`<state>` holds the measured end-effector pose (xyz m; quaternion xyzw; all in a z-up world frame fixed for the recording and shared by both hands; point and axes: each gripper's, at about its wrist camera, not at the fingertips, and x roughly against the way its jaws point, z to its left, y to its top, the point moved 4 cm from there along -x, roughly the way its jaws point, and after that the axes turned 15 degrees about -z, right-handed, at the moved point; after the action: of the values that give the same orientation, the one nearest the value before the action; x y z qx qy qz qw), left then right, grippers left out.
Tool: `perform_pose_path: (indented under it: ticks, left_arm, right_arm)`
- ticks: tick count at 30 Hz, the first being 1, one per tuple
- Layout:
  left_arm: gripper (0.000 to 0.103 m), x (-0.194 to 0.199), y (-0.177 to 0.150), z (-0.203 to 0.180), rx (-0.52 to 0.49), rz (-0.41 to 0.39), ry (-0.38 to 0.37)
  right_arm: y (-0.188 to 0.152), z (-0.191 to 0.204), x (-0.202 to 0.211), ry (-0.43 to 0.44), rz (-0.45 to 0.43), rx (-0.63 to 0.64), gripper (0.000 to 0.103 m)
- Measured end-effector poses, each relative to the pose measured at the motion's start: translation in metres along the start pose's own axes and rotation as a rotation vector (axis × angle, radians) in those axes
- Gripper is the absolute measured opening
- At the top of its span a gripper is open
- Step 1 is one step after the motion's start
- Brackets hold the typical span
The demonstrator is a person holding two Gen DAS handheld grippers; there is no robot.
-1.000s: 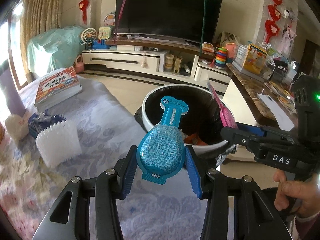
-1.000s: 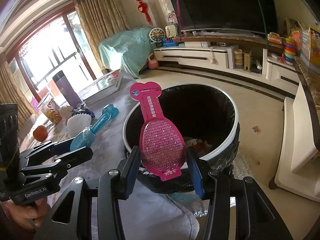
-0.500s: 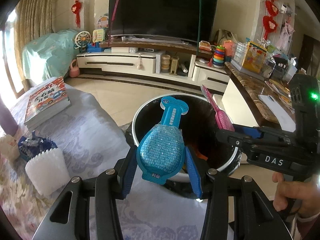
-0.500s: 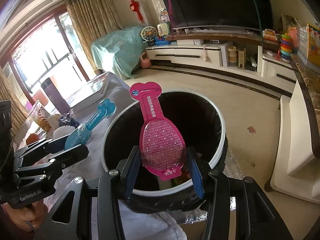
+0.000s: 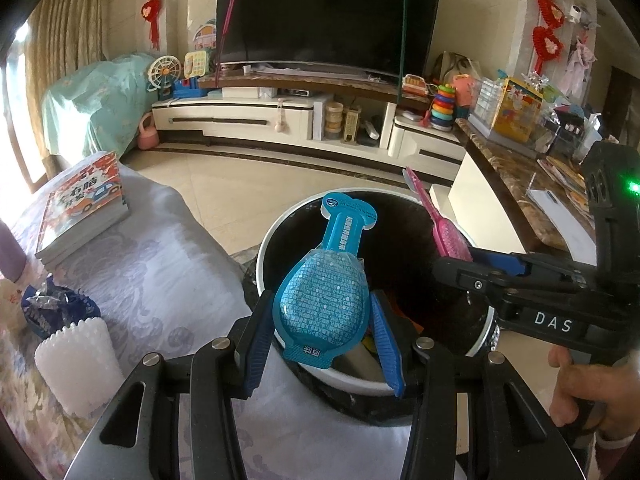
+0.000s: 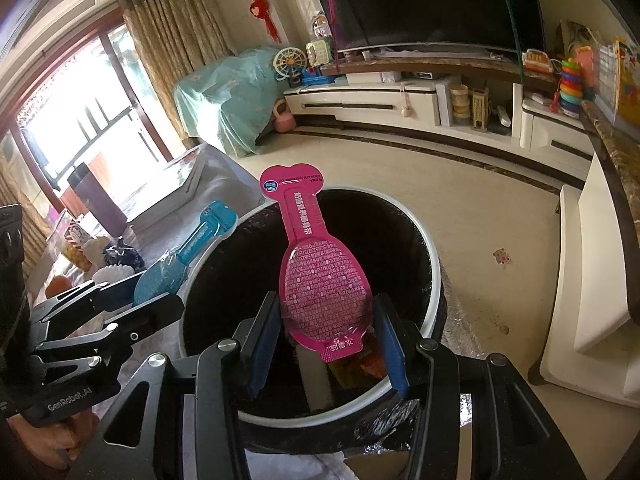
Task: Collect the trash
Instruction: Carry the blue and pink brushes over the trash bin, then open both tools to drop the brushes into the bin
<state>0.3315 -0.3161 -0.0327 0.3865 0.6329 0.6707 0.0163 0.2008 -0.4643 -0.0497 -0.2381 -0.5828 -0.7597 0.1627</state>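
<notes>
Two spoon-shaped packets are ready to go at once: the left gripper (image 5: 322, 326) pinches the blue packet (image 5: 326, 292) by its rounded belly, and the right gripper (image 6: 326, 334) pinches the pink packet (image 6: 320, 280) the same way, each with its narrow neck pointing up and away from the fingers. Both packets sit over the mouth of the round trash bin (image 6: 432, 280), which stands just beside the cloth-covered table (image 5: 160, 264) and already holds some orange and white scraps.

The step in hand looks like the drop. To do it well, each gripper should have its packet's whole length inside the white rim before it lets go; the blue packet's lower edge appears close to the near rim in the left wrist view, though the fisheye makes that hard to judge, so a little more reach toward the bin's middle would be safer. The two grippers are close together, so letting go one after the other, or keeping them apart side by side, avoids a knock. A clean, full spread of the fingers is wise, since the glossy film could cling to a blue pad.

More rubbish, a crumpled blue wrapper (image 5: 60, 312) and a white paper cup (image 5: 78, 364), waits on the table.
</notes>
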Motion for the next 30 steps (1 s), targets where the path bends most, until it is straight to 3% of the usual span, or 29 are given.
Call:
perform_pose_path:
  ticks: [20, 24, 27, 30]
  left_arm:
    - [0.047, -0.015, 0.005, -0.007, -0.003, 0.016, 0.001]
    - [0.060, -0.014, 0.005, -0.005, 0.000, 0.017, 0.015]
    - [0.061, -0.007, 0.001, 0.000, 0.021, 0.012, 0.022]
    - [0.061, 0.001, -0.005, 0.004, 0.046, 0.012, 0.026]
  right_arm:
    - [0.004, -0.004, -0.004, -0.007, 0.002, -0.007, 0.050]
    - [0.006, -0.004, 0.001, -0.002, -0.009, -0.027, 0.066]
    - [0.008, -0.003, 0.009, -0.003, -0.030, -0.035, 0.070]
    - [0.007, -0.001, 0.018, 0.002, -0.048, -0.054, 0.082]
